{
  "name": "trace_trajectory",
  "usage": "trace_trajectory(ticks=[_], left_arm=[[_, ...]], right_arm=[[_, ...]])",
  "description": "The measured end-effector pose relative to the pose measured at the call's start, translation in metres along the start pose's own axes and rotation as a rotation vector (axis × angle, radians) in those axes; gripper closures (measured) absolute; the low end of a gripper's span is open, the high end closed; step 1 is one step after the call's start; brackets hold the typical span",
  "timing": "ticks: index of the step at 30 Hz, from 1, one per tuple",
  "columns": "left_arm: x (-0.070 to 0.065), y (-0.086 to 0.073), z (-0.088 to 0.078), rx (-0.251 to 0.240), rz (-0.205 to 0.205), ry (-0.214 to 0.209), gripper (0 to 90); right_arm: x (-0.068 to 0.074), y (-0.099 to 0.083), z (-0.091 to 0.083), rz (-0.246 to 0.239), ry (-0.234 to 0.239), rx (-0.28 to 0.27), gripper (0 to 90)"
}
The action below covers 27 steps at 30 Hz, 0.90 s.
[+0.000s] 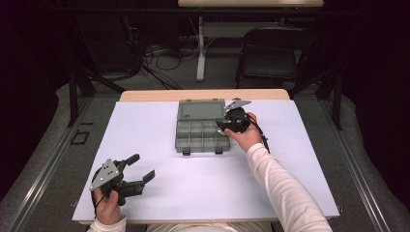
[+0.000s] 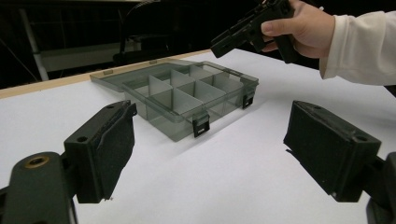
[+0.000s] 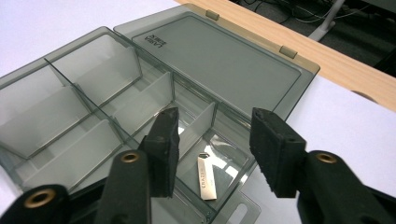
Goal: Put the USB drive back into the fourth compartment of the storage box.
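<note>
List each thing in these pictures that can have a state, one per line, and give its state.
organiser box: open, lid laid flat back on the table.
USB stick: lying loose in a corner compartment, not gripped.
right gripper: open, jaws above the USB stick's compartment.
left gripper: open, holding nothing, away from the box.
front latches: undone.

An organizer box [image 1: 202, 133] sits at the middle of the tabletop [image 1: 159, 188] toward its far edge, lid [image 1: 201, 109] laid open behind it. A USB stick [image 3: 206, 176] lies in a corner compartment — beneath the right tool [image 1: 232, 123]. The left tool [image 1: 138, 171] hovers near-left, well apart from the box.
</note>
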<state>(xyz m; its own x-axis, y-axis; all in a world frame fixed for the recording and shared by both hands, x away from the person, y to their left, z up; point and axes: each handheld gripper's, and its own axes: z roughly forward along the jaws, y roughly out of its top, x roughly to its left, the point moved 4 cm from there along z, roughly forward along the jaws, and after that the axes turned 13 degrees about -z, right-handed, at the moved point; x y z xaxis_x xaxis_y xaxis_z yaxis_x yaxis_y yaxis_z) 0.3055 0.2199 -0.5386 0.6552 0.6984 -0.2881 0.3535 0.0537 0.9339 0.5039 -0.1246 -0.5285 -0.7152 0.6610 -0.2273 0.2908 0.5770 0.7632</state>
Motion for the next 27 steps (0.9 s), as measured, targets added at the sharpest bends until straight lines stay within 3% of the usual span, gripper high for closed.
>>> trace_trajectory(ticks=[6,10,13,15,16,19,25,27], left_arm=[[0.001,0.000,0.000,-0.001,0.003,0.009,15.7],[0.002,0.001,0.001,0.000,0.010,0.013,15.7],[0.002,0.001,0.001,-0.003,0.009,0.013,15.7],[0.003,0.001,0.001,-0.004,0.013,0.015,15.7],[0.003,0.001,0.002,-0.003,0.017,0.016,15.7],[0.003,0.002,0.002,-0.003,0.022,0.017,15.7],[0.005,0.002,0.003,-0.006,0.007,0.018,15.7],[0.006,0.003,0.003,-0.006,0.008,0.026,15.7]], right_arm=[[0.001,0.002,-0.003,-0.027,-0.003,0.006,44.8],[0.003,0.002,-0.007,-0.016,0.008,0.020,40.2],[0.007,0.010,-0.014,-0.030,0.004,-0.012,30.2],[0.009,0.011,-0.015,-0.024,0.007,-0.017,28.1],[0.014,0.016,-0.018,-0.033,0.005,-0.028,20.6],[0.019,0.020,-0.023,-0.042,0.002,-0.034,18.7],[0.030,0.032,-0.043,-0.007,0.074,-0.102,14.7],[0.030,0.033,-0.048,-0.016,0.066,-0.107,13.9]])
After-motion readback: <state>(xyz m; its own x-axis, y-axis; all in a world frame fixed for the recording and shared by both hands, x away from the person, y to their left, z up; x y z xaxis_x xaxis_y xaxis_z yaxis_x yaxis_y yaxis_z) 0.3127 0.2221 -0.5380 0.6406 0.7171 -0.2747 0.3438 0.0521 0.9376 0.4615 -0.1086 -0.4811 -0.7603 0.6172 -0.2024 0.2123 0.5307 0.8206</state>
